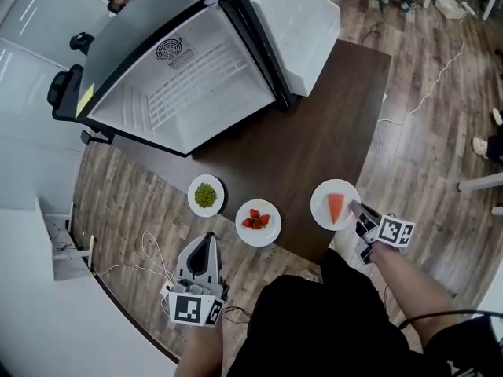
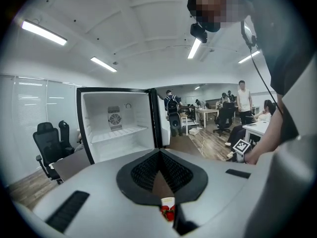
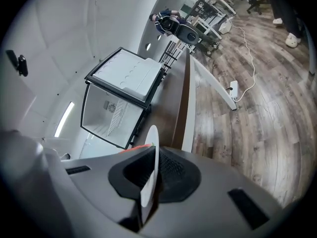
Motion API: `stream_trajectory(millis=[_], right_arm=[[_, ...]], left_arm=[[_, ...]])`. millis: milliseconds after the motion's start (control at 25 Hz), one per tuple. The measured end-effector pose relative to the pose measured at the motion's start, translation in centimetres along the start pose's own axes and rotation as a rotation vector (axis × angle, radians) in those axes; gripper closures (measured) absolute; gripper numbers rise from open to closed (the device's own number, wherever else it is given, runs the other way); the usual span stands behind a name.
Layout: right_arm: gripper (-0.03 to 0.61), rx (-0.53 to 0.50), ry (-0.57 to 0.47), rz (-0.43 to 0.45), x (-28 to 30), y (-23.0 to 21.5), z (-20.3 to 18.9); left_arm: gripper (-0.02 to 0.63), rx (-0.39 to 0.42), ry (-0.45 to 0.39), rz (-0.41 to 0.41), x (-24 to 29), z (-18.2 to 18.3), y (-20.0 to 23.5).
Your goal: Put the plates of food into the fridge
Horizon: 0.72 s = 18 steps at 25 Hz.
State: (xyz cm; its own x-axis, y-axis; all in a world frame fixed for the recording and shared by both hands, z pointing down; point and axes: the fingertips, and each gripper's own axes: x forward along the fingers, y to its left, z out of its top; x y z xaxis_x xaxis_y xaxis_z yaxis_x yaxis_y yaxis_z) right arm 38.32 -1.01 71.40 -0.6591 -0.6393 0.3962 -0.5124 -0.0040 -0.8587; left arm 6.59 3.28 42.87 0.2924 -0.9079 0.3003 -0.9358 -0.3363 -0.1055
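Note:
Three white plates stand in a row near the front edge of the dark table [image 1: 314, 124]: green food [image 1: 205, 195], strawberries [image 1: 258, 222] and a red watermelon slice [image 1: 335, 205]. My right gripper [image 1: 355, 209] is shut on the near rim of the watermelon plate. In the right gripper view that plate [image 3: 150, 170] shows edge-on between the pads. My left gripper [image 1: 206, 239] hovers off the table's front, jaws together with nothing in them, pointing at the strawberry plate [image 2: 168, 213]. Behind the plates the fridge [image 1: 196, 77] stands open, its white shelves bare.
The fridge door [image 1: 295, 22] swings out to the right over the table. A white cable [image 1: 428, 85] trails across the wooden floor at right, and thin wires [image 1: 149, 258] lie beside my left gripper. Black office chairs [image 2: 49, 143] stand left of the fridge.

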Motion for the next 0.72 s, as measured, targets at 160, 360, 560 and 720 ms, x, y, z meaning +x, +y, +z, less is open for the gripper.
stream_trajectory(millis=[160,360,560,720], right_arm=[[0.558,0.007,-0.01,-0.017,-0.5,0.2,0.9],[0.558,0.034,-0.025,-0.007,-0.8,1.1,1.4],[0.558,0.08,-0.063,0.008,-0.7,2.4,1.9],[0.558,0.056,-0.071,0.006,-0.3,4.4,2.2]], left_arm=[[0.609,-0.003,-0.014,0.024,-0.6,0.7,0.3],[0.609,-0.002,-0.05,0.035,-1.0,1.6,0.8],[0.609,-0.016,-0.071,0.044,-1.4,1.7,2.2],[0.609,-0.012,-0.094,0.043,-1.5,2.4,3.5]])
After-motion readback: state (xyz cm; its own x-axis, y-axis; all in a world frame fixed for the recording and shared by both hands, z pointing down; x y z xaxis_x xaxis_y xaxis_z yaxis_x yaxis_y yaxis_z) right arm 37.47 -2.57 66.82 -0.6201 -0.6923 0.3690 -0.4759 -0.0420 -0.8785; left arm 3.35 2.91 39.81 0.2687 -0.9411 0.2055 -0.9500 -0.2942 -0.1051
